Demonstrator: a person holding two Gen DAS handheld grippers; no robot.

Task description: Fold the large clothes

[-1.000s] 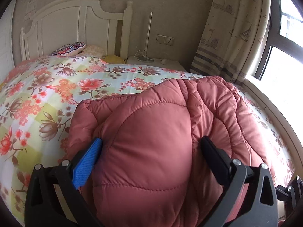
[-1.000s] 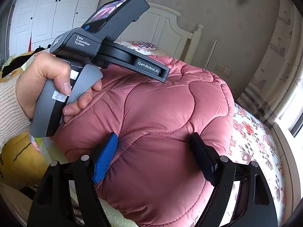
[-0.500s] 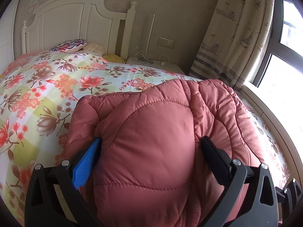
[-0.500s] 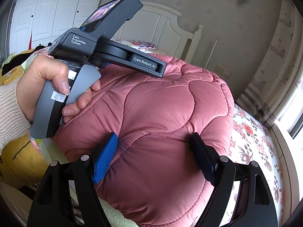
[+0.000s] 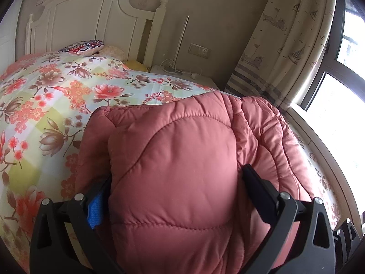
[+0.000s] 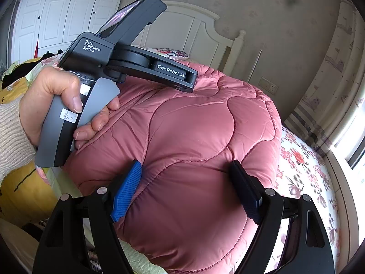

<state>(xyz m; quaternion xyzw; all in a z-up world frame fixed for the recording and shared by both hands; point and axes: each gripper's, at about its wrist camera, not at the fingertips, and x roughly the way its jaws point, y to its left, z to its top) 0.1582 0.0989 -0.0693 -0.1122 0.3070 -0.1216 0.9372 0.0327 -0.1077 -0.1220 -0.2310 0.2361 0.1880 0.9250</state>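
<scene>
**Pink puffer, both grips full**

Pink quilted jacket [image 5: 173, 171] is bunched up on the flowery bedspread [image 5: 45, 96], and I've got a thick wad of it in each grip. Going left to right: my left gripper [image 5: 173, 189] has its jaws spread wide around a fat fold, the pads pressed into the padding on either side, so it's clamped on the jacket rather than closed to a pinch. In the right wrist view you can see my left hand [image 6: 52, 105] squeezing the handle of that unit, which lies on top of the jacket. Then my right gripper [image 6: 187, 187] is doing the same thing, the blue pad and the dark one both sunk into a puffy panel.

My read on handling: light for its bulk, super squishy, shell fabric looks slick, so a fat bite could creep out. I'd grab along stitched seams or a hem instead, where it's thinner and gives the pads something to bite.
</scene>
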